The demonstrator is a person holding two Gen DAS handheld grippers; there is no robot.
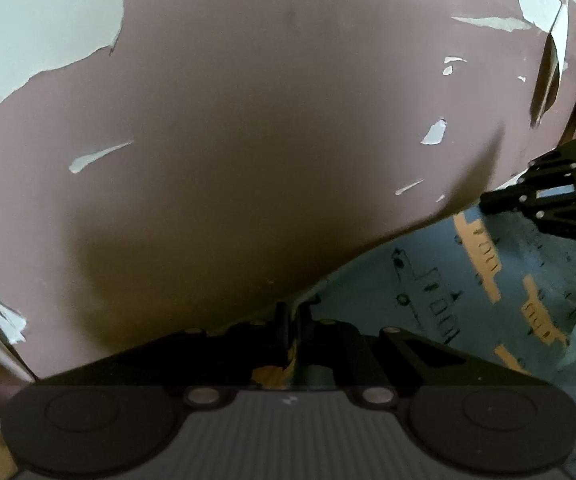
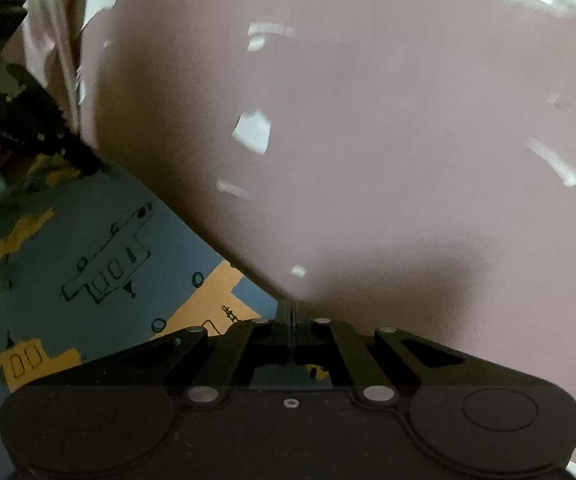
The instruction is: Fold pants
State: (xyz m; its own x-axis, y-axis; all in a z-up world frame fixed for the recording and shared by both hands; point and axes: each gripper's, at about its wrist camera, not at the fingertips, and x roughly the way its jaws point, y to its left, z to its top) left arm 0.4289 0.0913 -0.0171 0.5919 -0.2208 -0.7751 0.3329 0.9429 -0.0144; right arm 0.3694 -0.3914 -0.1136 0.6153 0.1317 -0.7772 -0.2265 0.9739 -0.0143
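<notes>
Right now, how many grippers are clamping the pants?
2. The left gripper pinches the pants at their left edge; the right gripper pinches the right edge.

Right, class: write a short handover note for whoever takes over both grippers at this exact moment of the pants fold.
Left gripper: jaws shut on the pants' edge.
Right gripper: jaws shut on the pants too.
The blue and orange printed fabric hangs stretched between both grippers, in front of a peeling pink wall.
Done: both grips are made and the fabric is lifted.
Left: lay it down and make the folds; none are visible yet.
</notes>
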